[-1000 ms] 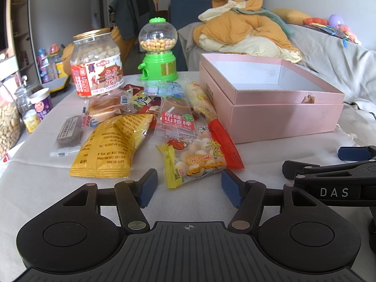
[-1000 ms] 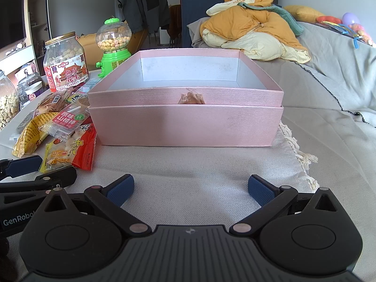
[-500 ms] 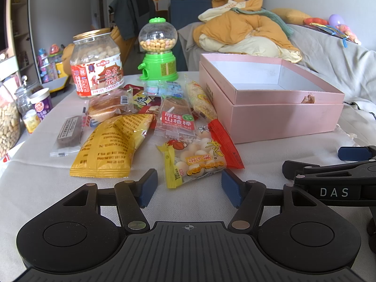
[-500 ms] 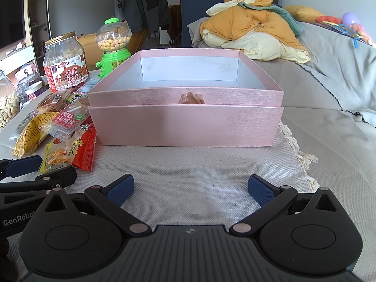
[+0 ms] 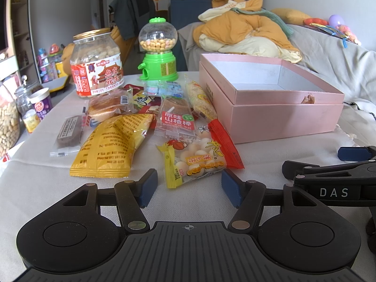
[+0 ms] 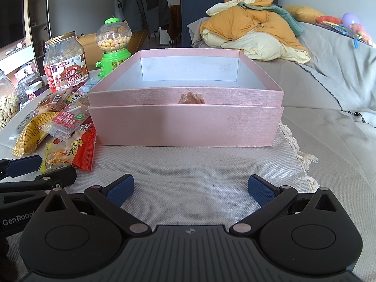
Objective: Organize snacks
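Snacks beside a pink box (image 6: 185,127)
Both the left hand-held gripper (image 5: 189,184) and right hand-held gripper (image 6: 190,188) are wide open, holding nothing.

A lived-in home living room: a grey-covered sofa (image 6: 329,75) on the right carries a heap of orange and cream bedding (image 6: 256,33). A dark coat (image 5: 131,16) hangs far back, with a shelf unit (image 5: 18,23) at far left and toys (image 5: 48,58) beneath it.
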Tool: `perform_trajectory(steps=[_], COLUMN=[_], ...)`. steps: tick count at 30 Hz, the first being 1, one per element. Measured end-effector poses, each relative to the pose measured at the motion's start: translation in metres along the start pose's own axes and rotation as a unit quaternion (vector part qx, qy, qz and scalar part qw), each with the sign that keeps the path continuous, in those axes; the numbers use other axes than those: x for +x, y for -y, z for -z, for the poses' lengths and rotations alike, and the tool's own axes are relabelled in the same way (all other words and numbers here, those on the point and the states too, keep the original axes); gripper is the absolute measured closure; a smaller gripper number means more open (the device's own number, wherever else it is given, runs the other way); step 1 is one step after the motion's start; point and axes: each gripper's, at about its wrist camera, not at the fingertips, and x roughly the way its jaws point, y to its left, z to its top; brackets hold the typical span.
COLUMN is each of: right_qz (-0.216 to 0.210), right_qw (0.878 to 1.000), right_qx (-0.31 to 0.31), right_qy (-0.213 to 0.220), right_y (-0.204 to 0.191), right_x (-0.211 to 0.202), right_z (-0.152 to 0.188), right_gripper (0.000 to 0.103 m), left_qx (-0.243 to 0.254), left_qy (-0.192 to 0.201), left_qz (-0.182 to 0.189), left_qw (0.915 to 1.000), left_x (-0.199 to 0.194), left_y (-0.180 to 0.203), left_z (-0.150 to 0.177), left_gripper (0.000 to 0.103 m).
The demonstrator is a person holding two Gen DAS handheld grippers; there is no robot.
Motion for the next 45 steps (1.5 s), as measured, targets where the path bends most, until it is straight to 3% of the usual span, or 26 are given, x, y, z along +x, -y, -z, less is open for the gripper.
perform_trajectory(steps=[32,37,45], right_qz=[-0.002,-0.035,-0.047], right_qw=[1.0,0.998,0.992], right_qx=[-0.001,-0.03,-0.054], right_qy=[-0.003,-0.053,-0.104], right_y=[-0.001,0.006,0.002], right_x=[0.001,0.004,0.012], right_z=[0.0,-0.012,-0.03], right_gripper=[0.0,0.0,0.0], left_qx=[-0.009,-0.033,-0.115], left_qy=[0.001,0.002,0.038], left_qz=[0.01,0.048,0.006], left_qw=[0.9999,0.9983,0.9926], left_x=[0.0,-0.013,-0.033], left_y=[-0.004,-0.033,-0.11], left_z=[-0.002,-0.005,-0.027], left_gripper=[0.038,0.04,0.043])
